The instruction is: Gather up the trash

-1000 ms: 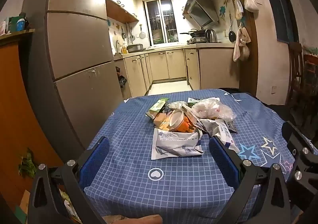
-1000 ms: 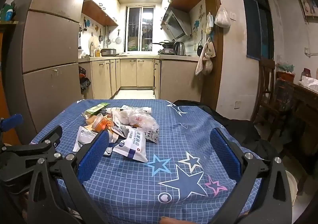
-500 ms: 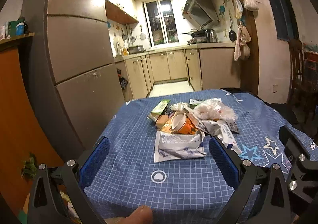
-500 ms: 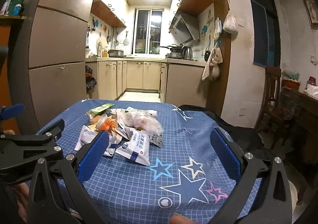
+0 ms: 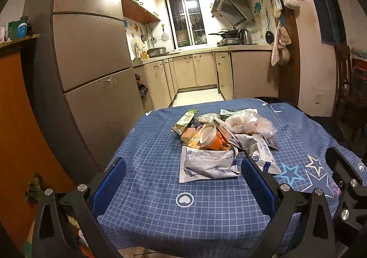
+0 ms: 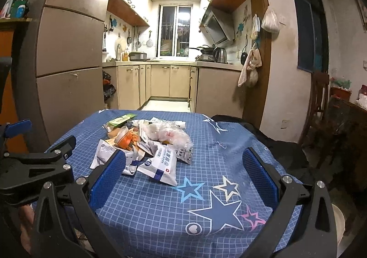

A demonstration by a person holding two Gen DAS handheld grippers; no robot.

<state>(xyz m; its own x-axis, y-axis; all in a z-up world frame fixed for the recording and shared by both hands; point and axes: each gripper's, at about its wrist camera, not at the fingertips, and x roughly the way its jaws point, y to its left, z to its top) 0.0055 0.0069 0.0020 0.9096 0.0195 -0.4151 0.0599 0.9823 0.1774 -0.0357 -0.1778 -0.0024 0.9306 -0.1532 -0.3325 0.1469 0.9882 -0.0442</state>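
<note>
A heap of trash lies in the middle of a table with a blue checked cloth: white wrappers, an orange cup, a crumpled clear bag, a green packet. The heap also shows in the right wrist view. My left gripper is open and empty, held over the near edge just short of the white wrappers. My right gripper is open and empty, to the right of the heap above the star pattern.
A tall fridge stands left of the table. Kitchen cabinets lie beyond. A wooden chair and a dark side table stand at the right. A dark bundle lies at the table's far right edge.
Both grippers have lifted slightly and tilted, so the table and heap sit lower in the views. The heap has not moved. Both grippers stay open.
</note>
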